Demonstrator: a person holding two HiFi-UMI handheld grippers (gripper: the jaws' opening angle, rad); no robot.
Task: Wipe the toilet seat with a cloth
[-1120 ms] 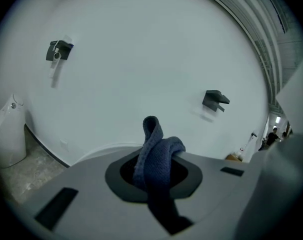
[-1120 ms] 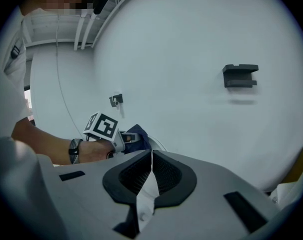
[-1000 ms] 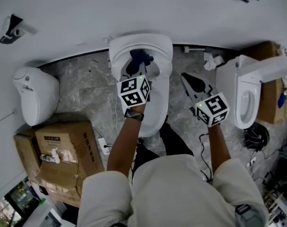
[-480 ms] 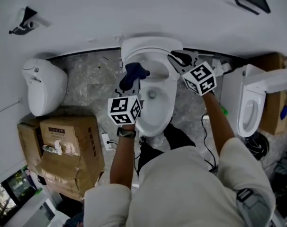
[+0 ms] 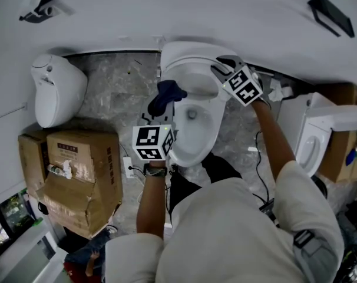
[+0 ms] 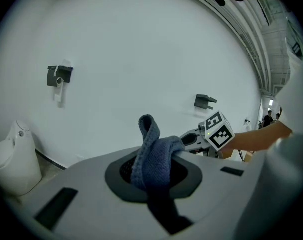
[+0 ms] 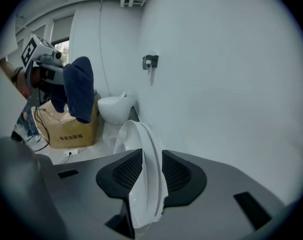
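Head view, layout: toilet [image 5: 203, 137] stands by the wall at the person's 12 o'clock. A hinged white panel [image 5: 190, 61], lid or seat, I cannot tell which, is tipped up at the bowl's 12 o'clock.
Cloth: dark blue cloth [image 5: 168, 93], bunched, in the air over the bowl's 10 o'clock rim, apparently touching no part of the toilet.
Left gripper: left gripper [image 5: 159, 108] has its jaws clamped on the cloth's lower fold, and the rest stands up in a loop.
Right gripper: right gripper [image 5: 221, 68] is at the panel's 2 o'clock edge. Its jaws have just been opening and stand partly apart astride that edge, pads near both faces, no pinch evident.
Step in hand, as I judge it: taking hold of the panel to set it for wiping.
Doing it well: seat the edge deep between the pads before closing, follow the hinge's arc slowly, and keep the cloth out of the panel's path until it rests.
Risk: thin glossy plastic may slip from a shallow pinch.
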